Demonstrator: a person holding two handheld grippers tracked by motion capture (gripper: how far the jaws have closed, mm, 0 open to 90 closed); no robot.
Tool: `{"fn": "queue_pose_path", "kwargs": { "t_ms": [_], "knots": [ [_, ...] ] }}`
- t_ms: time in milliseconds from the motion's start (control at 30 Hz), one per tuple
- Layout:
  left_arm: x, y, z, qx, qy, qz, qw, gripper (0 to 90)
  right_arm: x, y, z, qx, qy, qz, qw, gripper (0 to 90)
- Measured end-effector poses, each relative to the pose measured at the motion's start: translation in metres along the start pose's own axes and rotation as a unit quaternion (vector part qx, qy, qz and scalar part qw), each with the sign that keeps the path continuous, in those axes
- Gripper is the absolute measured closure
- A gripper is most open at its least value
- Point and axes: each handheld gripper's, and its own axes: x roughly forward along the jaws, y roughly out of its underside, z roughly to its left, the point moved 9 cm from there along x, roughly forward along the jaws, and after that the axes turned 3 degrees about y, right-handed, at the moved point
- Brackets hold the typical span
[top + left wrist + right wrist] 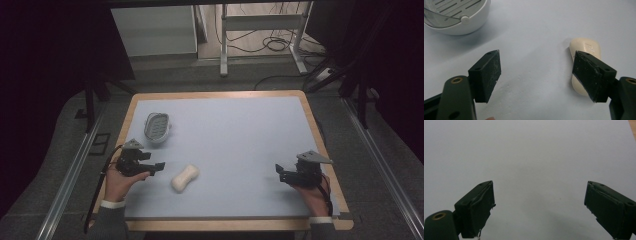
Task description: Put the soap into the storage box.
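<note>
Left gripper (159,166) is mine, jaws spread wide, nothing between them, hovering over the blue-grey mat (240,130) just left of the soap bar (185,178). Soap is my landmark: cream-coloured, lying flat on the mat, near the front edge, left of centre. In the left gripper view the soap (585,50) sits behind my right-hand jaw, which covers part of it; can't tell if that jaw touches it, and the gap between the pads is bare mat. White soap dish (157,127) with a slotted grey insert sits beyond the soap, toward the far left of the mat, well apart from it; in the left gripper view the dish (461,23) is at the top-left corner. Right gripper (281,172) is also released, jaws wide with plain mat between them, well off to the right of the soap near the mat's right edge.
</note>
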Motion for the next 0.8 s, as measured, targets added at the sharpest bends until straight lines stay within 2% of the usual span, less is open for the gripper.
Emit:
{"fn": "queue_pose_path", "kwargs": {
  "t_ms": [167, 233, 300, 367, 500, 633, 800],
  "knots": [
    [-0.002, -0.001, -0.002, 0.0, -0.003, -0.004, 1.0, 23.3, -0.001, 0.0, -0.001, 0.001, 0.002, -0.001, 1.0, 9.3],
    [-0.004, -0.004, -0.007, -0.008, 0.014, -0.014, 0.9998, 23.3, -0.002, -0.001, 0.0, 0.003, -0.001, -0.002, 1.0, 9.3],
    [-0.005, -0.005, -0.01, -0.007, 0.019, -0.016, 0.9997, 23.3, -0.002, -0.001, 0.0, 0.004, -0.003, -0.002, 1.0, 9.3],
    [-0.006, -0.006, -0.013, 0.001, 0.005, -0.01, 0.9999, 23.5, -0.002, -0.002, 0.0, 0.004, -0.005, -0.004, 1.0, 9.3],
    [-0.006, -0.004, -0.011, -0.002, -0.005, 0.002, 1.0, 23.7, -0.003, -0.002, -0.002, 0.009, -0.009, -0.008, 0.9999, 9.3],
    [-0.006, -0.003, -0.013, -0.003, -0.003, 0.009, 1.0, 23.5, -0.002, -0.001, -0.001, 0.003, -0.014, -0.004, 0.9999, 9.6],
    [-0.011, -0.009, -0.015, 0.007, -0.005, 0.019, 0.9998, 23.4, -0.005, -0.002, -0.001, 0.003, -0.013, -0.007, 0.9999, 9.8]
  ]
}}
